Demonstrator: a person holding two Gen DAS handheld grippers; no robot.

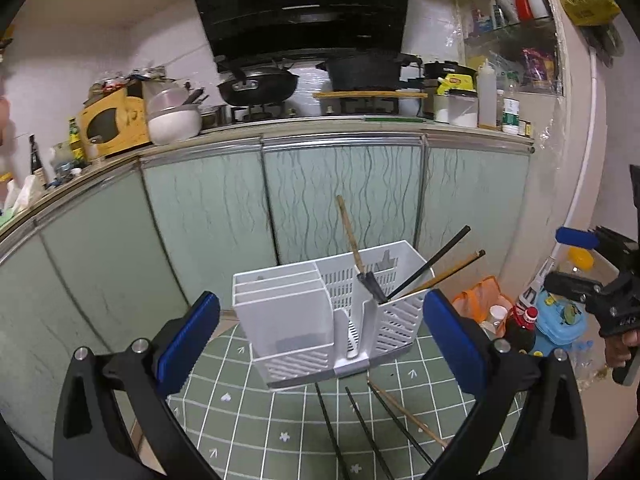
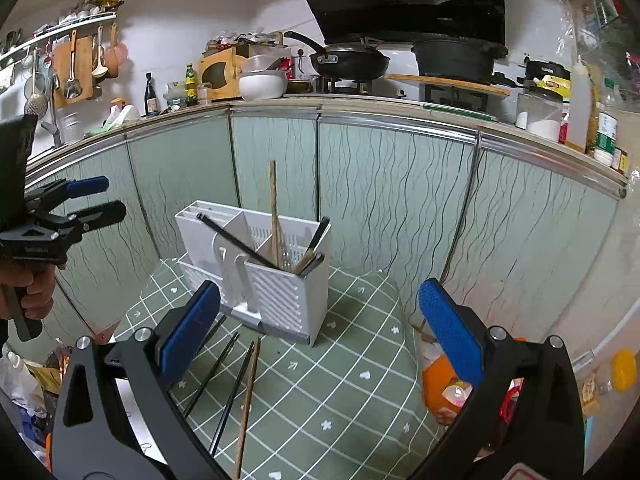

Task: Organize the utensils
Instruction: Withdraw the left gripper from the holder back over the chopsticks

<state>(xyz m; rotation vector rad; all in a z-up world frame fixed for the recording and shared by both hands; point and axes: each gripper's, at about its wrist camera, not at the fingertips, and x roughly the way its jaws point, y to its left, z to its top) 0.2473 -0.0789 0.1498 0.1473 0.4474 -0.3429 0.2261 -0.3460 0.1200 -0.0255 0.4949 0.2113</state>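
Left wrist view: left gripper (image 1: pixel 322 334) has its jaws spread wide and empty, the white caddy (image 1: pixel 320 312) mid-frame on the green-checked worktop (image 1: pixel 256 424). Loose chopsticks (image 1: pixel 362 420) lie at the bottom.

Right wrist view: right gripper (image 2: pixel 320 332) also gaping, nothing held. The chopsticks (image 2: pixel 240 392) sit lower-left of centre, just before the caddy (image 2: pixel 260 264). They look thin, light, stiff and probably slippery, so I'd pinch one mid-shaft.

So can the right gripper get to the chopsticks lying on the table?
Probably yes. The right gripper is open and holds nothing, and the loose chopsticks lie bare on the green cloth just below it, in front of the white holder. Nothing covers them.
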